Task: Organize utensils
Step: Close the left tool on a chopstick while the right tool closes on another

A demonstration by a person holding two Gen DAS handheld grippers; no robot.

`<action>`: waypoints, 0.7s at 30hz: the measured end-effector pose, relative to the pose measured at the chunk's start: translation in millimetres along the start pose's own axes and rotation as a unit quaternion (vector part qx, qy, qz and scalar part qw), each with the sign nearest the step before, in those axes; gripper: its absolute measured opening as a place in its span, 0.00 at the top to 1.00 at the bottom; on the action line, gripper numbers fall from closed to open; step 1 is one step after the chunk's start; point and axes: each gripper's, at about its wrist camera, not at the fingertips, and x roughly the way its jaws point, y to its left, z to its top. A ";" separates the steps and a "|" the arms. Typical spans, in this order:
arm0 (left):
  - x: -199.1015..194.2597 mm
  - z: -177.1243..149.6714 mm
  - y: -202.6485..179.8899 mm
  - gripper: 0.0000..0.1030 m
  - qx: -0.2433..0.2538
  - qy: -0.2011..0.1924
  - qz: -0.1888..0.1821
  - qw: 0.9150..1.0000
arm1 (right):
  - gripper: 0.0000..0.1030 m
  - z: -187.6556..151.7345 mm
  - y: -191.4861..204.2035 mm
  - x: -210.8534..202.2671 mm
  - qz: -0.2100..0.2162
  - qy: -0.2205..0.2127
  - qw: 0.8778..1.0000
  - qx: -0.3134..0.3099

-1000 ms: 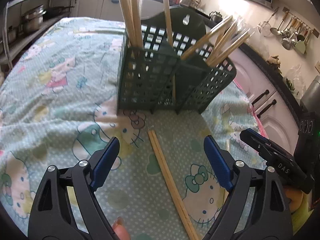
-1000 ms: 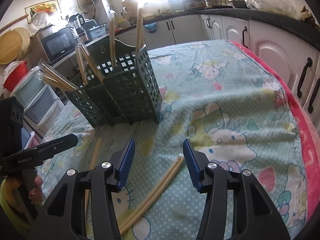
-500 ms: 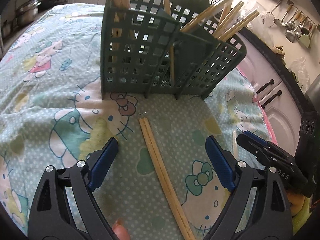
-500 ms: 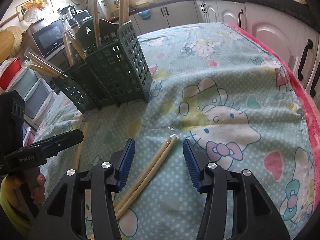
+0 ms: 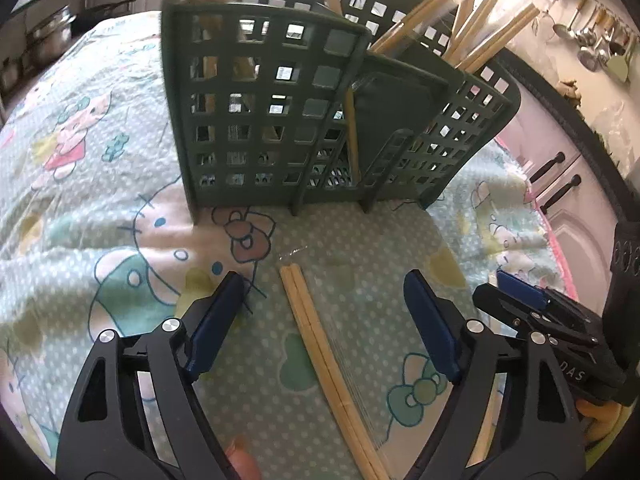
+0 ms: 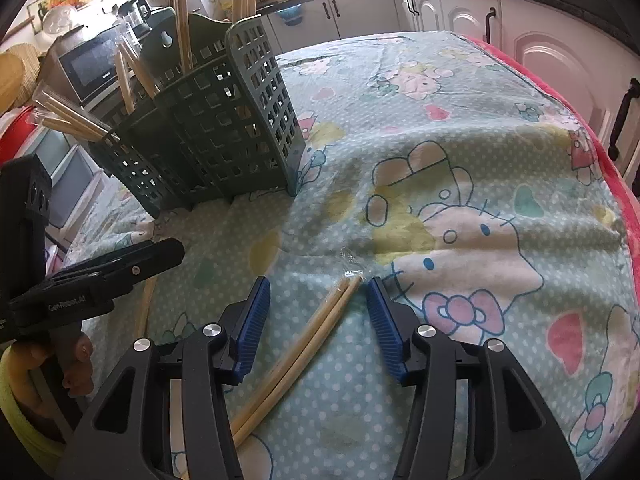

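Both grippers have sunk closer to the chopstick pair point(image 6: 308, 340) lying on the cloth-covered surface point(image 6: 460, 152) before the green caddy point(image 5: 280, 120), the left gripper point(image 5: 324, 312) with jaws apart and closing, the right gripper point(image 6: 318, 312) with jaws apart, neither touching it.

The chopsticks point(image 5: 332, 364) run off the bottom edge, near ends unseen. The rack point(image 5: 280, 120) is cropped at the top, its sticks' tips cut off. The hanging ladles point(image 5: 596, 40), upper right, are too small to tell apart.
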 end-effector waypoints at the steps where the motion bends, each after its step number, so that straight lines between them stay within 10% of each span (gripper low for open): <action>1: 1.5 0.7 -0.6 0.29 0.005 -0.001 0.002 1.000 | 0.52 0.7 0.6 1.1 -0.001 0.000 1.000 -0.001; 8: 7.2 3.4 -2.7 0.37 0.020 -0.009 0.021 1.000 | 0.54 3.1 5.9 7.7 -0.021 -0.004 1.000 -0.018; 13: 9.1 4.3 -1.8 0.52 0.025 -0.016 0.041 0.999 | 0.79 5.4 7.1 9.1 -0.031 -0.008 0.999 -0.027; 21: 11.4 4.3 4.8 0.78 0.017 -0.020 0.055 0.998 | 0.89 8.9 10.1 6.0 0.002 -0.014 1.000 -0.023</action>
